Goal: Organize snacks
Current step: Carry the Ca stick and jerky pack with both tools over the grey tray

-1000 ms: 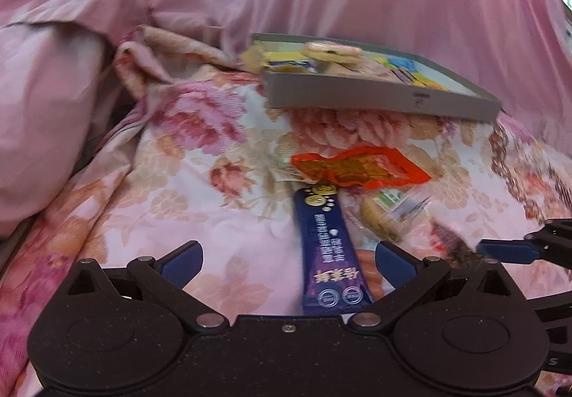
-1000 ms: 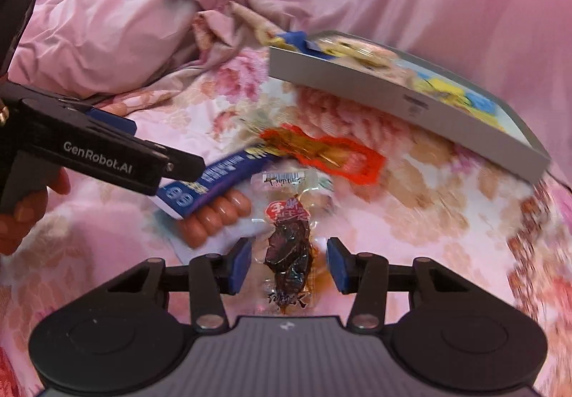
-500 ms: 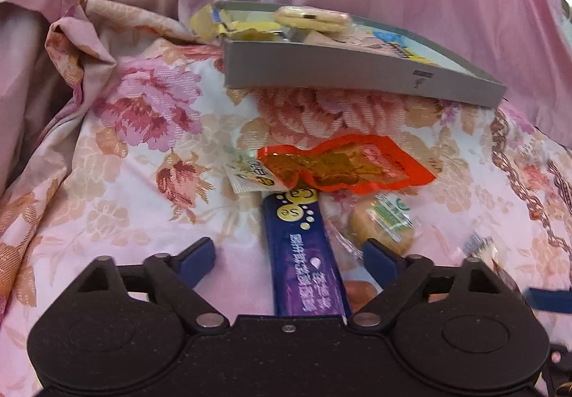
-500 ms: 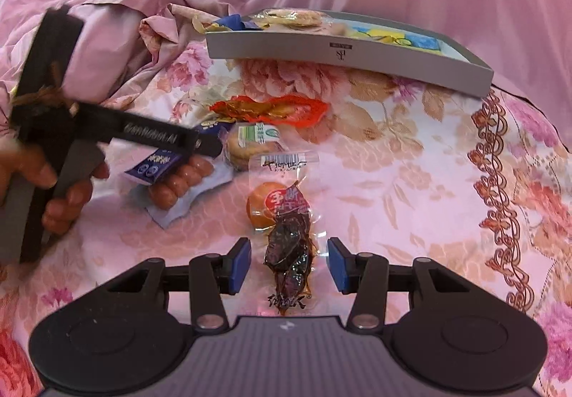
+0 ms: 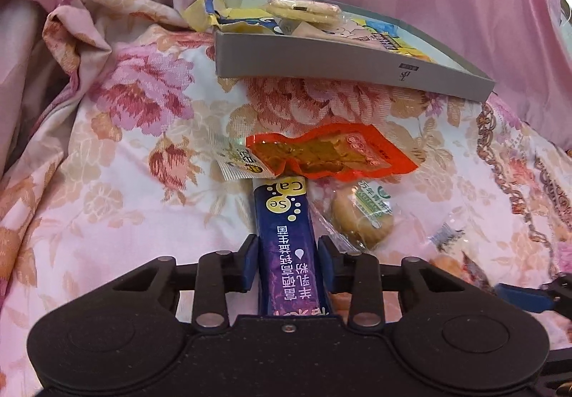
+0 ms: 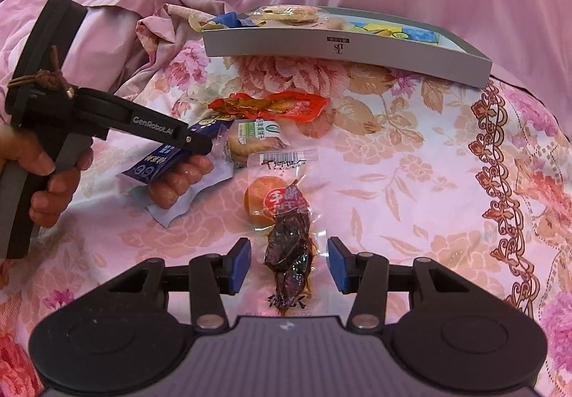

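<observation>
two grippers angled down over floral bedspread. left gripper jaws just closed, pads clamped on blue bar, which lies lengthwise between them, far end under orange pouch. hand wraps left handle, seen from right wrist. right gripper jaws parted, straddling dark meat packet, pads apart from it. grey box beyond, holding snacks.

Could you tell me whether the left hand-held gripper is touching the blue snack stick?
Touching: the left wrist view shows the left hand-held gripper with both pads against the blue snack stick.
</observation>
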